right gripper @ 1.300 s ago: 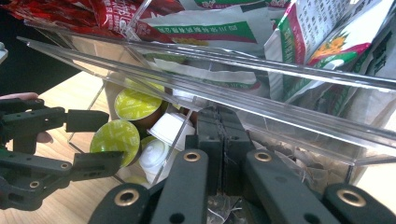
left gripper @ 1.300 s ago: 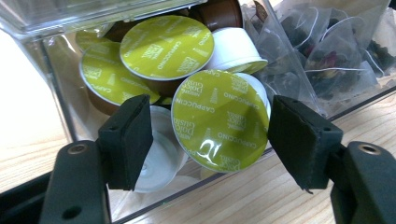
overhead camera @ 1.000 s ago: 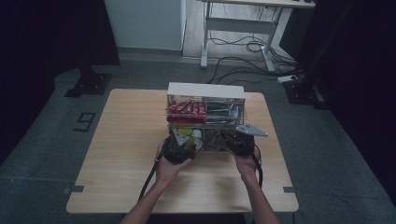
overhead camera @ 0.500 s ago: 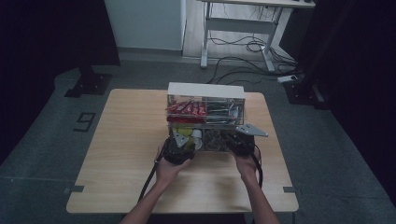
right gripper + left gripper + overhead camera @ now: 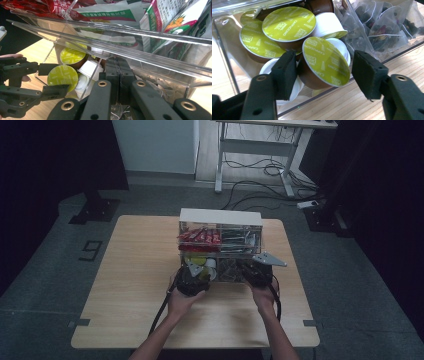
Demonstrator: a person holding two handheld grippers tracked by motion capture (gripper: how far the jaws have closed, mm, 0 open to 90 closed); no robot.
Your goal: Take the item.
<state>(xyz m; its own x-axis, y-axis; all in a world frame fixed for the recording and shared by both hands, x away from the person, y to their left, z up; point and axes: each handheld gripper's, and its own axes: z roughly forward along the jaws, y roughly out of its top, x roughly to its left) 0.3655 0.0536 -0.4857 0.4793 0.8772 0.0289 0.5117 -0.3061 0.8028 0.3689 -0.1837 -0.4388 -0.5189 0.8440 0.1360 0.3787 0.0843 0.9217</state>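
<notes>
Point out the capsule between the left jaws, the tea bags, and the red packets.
capsule [image 5: 325, 61], left gripper view, on its green foil lid
tea bags [image 5: 382, 30], left gripper view, on one mesh bag
red packets [image 5: 199, 238], high view, mid-stack

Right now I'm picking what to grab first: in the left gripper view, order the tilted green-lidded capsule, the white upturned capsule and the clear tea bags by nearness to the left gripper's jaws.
1. Tilted green-lidded capsule, between the jaws.
2. White upturned capsule, behind it.
3. Clear tea bags, farthest, in the compartment at right.

Dim high view; bright, sharp close-ups.
</notes>
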